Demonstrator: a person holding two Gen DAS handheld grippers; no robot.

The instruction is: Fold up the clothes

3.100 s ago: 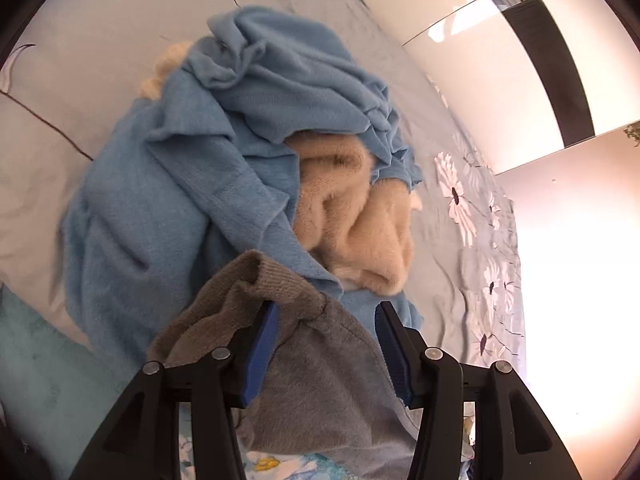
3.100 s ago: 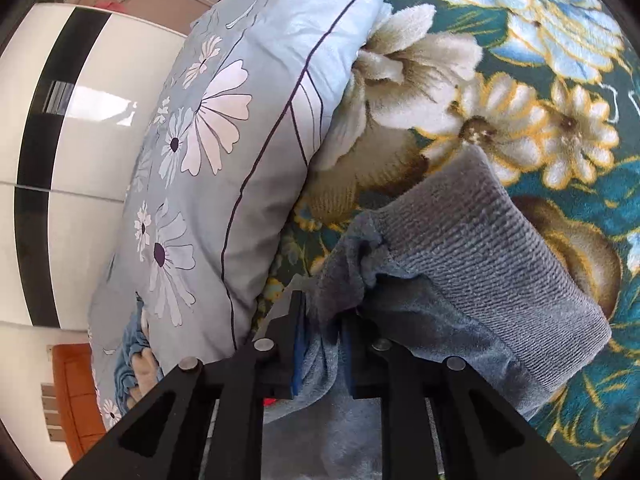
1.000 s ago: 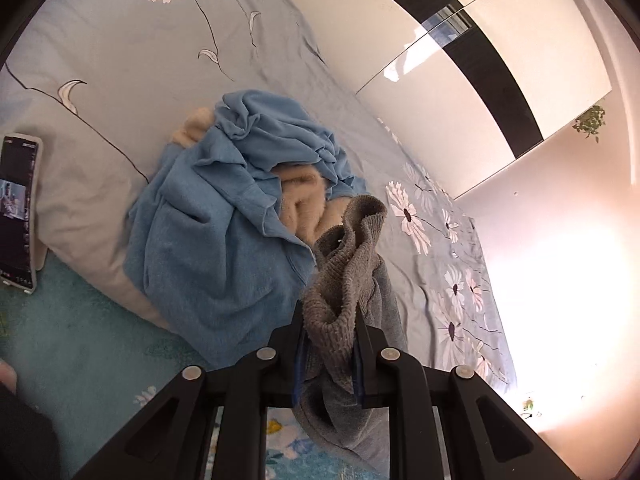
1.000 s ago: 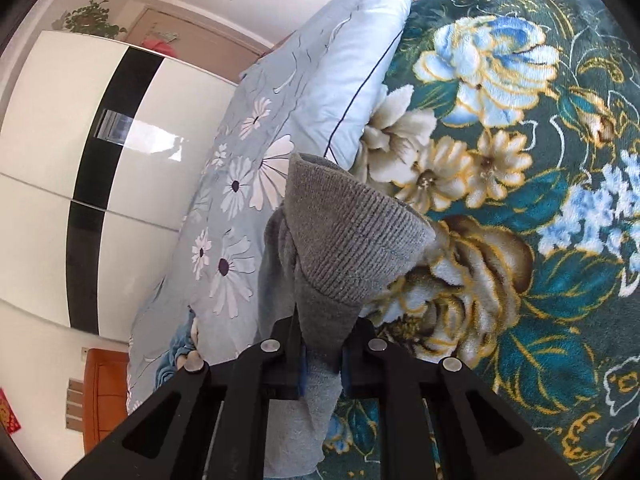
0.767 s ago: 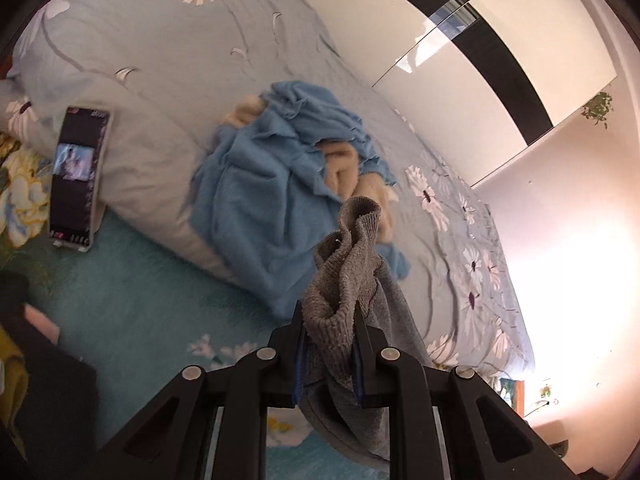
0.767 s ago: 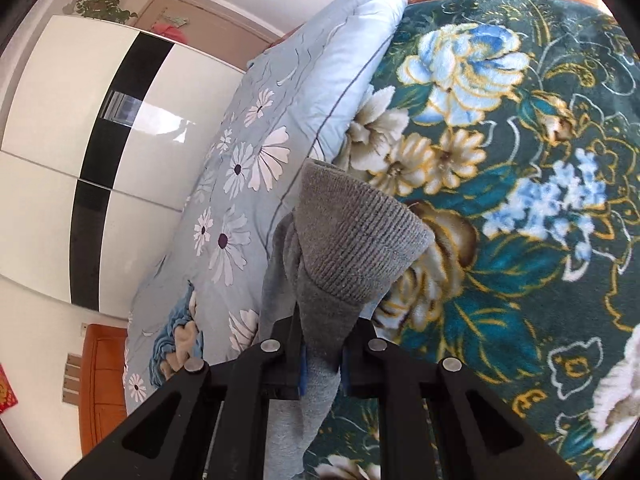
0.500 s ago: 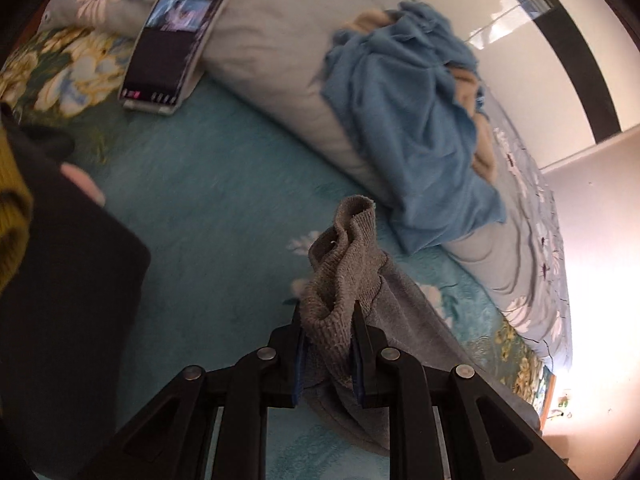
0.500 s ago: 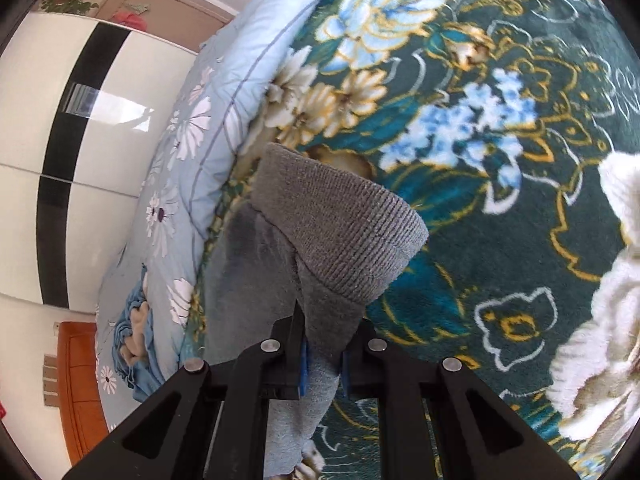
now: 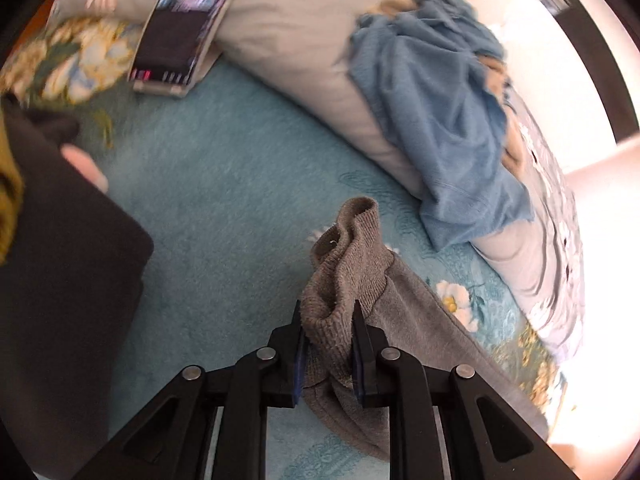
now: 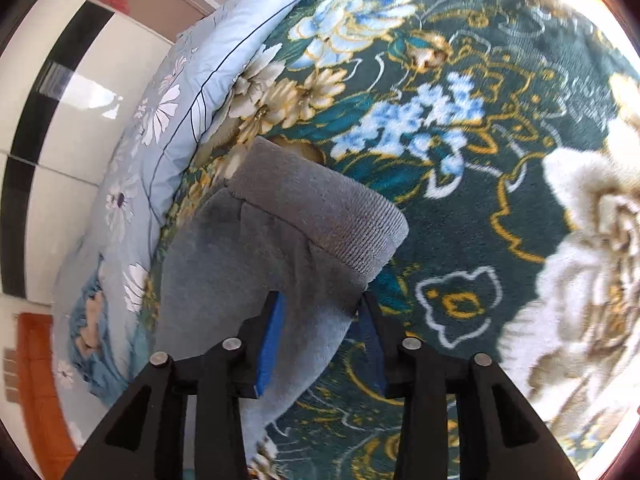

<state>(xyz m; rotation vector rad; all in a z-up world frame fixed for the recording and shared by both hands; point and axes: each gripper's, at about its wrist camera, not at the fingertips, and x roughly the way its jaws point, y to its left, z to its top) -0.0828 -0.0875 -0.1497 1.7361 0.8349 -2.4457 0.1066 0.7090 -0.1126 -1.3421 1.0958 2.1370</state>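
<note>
Left wrist view: the left gripper [image 9: 327, 344] pinches the ribbed cuff of the grey garment [image 9: 404, 320], which trails right over the bed [image 9: 224, 184]. Right wrist view: the right gripper [image 10: 320, 336] stands spread around the grey garment [image 10: 256, 256].

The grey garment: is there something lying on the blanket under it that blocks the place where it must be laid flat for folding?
Nothing visible does. The left gripper holds the grey garment over bare teal blanket. The phone and the blue clothes pile lie farther away on the pale quilt.
</note>
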